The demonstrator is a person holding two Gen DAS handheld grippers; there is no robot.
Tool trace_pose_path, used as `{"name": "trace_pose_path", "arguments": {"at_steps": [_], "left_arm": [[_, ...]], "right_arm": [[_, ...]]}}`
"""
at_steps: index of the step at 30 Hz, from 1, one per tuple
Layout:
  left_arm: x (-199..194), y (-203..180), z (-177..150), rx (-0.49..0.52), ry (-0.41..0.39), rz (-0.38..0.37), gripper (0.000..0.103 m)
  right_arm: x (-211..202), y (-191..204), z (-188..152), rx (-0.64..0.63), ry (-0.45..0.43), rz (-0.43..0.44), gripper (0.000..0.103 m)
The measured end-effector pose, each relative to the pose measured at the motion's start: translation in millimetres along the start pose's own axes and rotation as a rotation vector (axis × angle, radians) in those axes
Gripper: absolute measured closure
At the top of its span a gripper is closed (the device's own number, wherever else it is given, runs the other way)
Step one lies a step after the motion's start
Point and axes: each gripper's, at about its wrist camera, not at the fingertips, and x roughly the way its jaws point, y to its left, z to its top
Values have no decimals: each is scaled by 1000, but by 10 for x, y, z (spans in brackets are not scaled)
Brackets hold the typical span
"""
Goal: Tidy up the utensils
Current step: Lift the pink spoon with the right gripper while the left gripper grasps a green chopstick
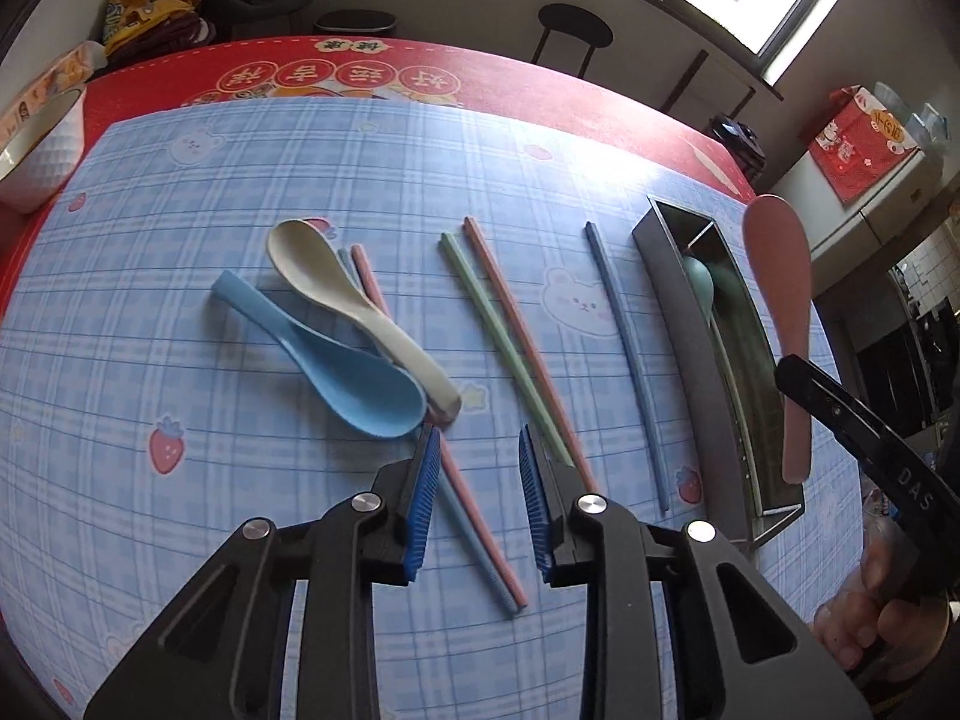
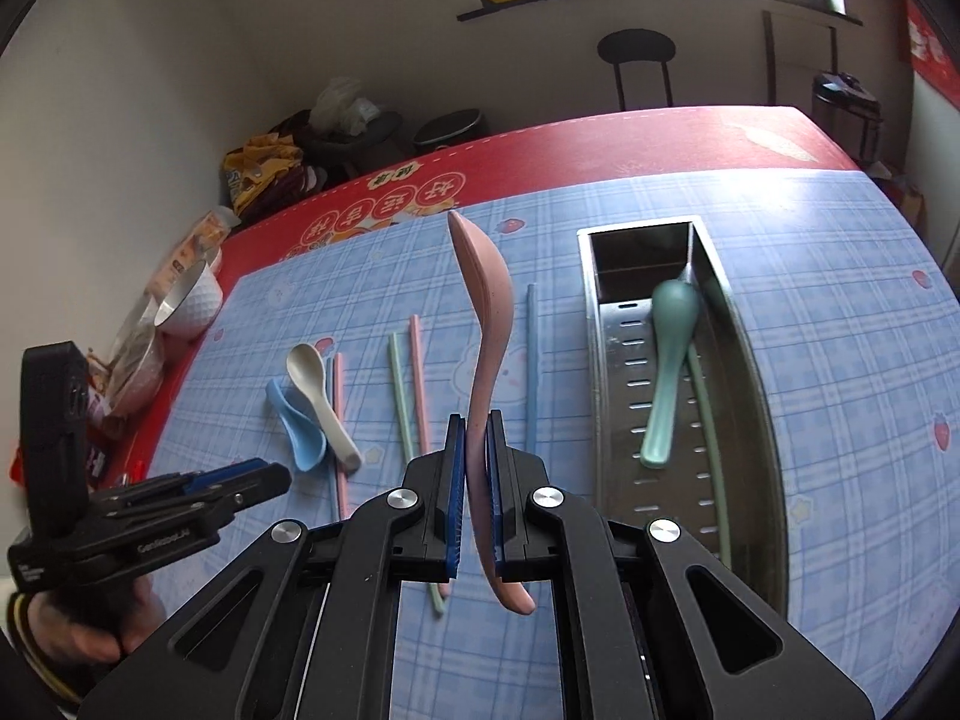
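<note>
My right gripper (image 2: 477, 420) is shut on the handle of a pink spoon (image 2: 483, 324), which it holds in the air just left of the metal tray (image 2: 606, 372). In the tray lie a green spoon (image 2: 666, 360) and a green chopstick (image 2: 711, 420). My left gripper (image 1: 477, 432) hovers open over the blue checked cloth with nothing between its pads. Just ahead of it lie a blue spoon (image 1: 360, 384) and a cream spoon (image 1: 336, 282), crossed over a pink and grey-blue chopstick pair (image 1: 480, 540). A green and pink pair (image 1: 504, 330) and a blue chopstick (image 1: 624, 348) lie further right.
A white bowl (image 1: 42, 150) stands at the table's left edge beside snack packets (image 2: 138, 360). The red tablecloth (image 1: 480, 72) shows beyond the blue cloth. A black stool (image 2: 639, 60) stands behind the table. A person's hand (image 1: 876, 618) grips the right tool.
</note>
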Motion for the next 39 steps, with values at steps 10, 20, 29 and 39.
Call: {"name": "trace_pose_path", "arguments": {"at_steps": [10, 20, 29, 39], "left_arm": [[671, -58, 250, -138, 85, -3, 88], [826, -239, 351, -80, 62, 73, 88], [864, -432, 313, 54, 29, 174, 91], [857, -477, 262, 97, 37, 214, 91]], "right_arm": [[-269, -515, -102, 102, -40, -52, 96], [-384, -777, -193, 161, -53, -79, 96], [-451, -781, -212, 173, -59, -72, 96], [-446, -791, -334, 192, -37, -73, 96]]}}
